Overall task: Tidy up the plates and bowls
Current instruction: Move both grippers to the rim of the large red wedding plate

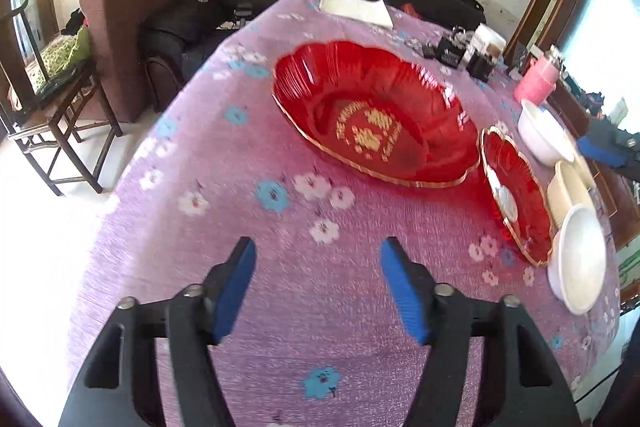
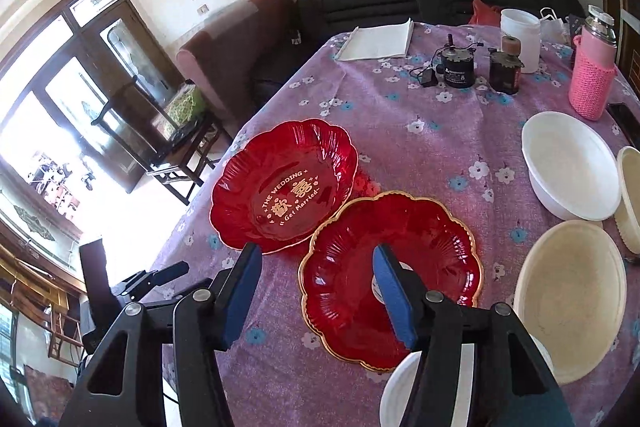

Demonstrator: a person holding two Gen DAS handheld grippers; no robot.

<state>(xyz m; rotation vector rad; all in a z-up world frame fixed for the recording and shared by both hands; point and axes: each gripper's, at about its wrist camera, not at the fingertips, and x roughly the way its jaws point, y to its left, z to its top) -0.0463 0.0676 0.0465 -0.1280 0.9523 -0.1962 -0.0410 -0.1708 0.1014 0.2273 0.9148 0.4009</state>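
Observation:
A large red plate with gold lettering [image 1: 376, 115] [image 2: 284, 187] lies on the purple flowered tablecloth [image 1: 240, 211]. A smaller gold-rimmed red plate [image 1: 516, 195] [image 2: 392, 279] touches its edge. To their right stand a white bowl [image 2: 568, 171] [image 1: 540, 131], a cream bowl [image 2: 572, 299] [image 1: 568, 187] and another white bowl [image 1: 580, 259] [image 2: 400, 395]. My left gripper [image 1: 318, 251] hovers open over bare cloth, short of the big plate. My right gripper [image 2: 316, 255] is open above the near left rim of the smaller plate, holding nothing.
At the table's far end are a pink-sleeved thermos [image 2: 592, 75], a white jar [image 2: 520, 39], small black devices [image 2: 456, 67] and a folded white cloth [image 2: 380, 41]. A second cream bowl [image 2: 630, 199] sits at the right edge. A sofa [image 1: 132, 27] and a wooden chair [image 1: 52, 115] stand beyond the table's left edge.

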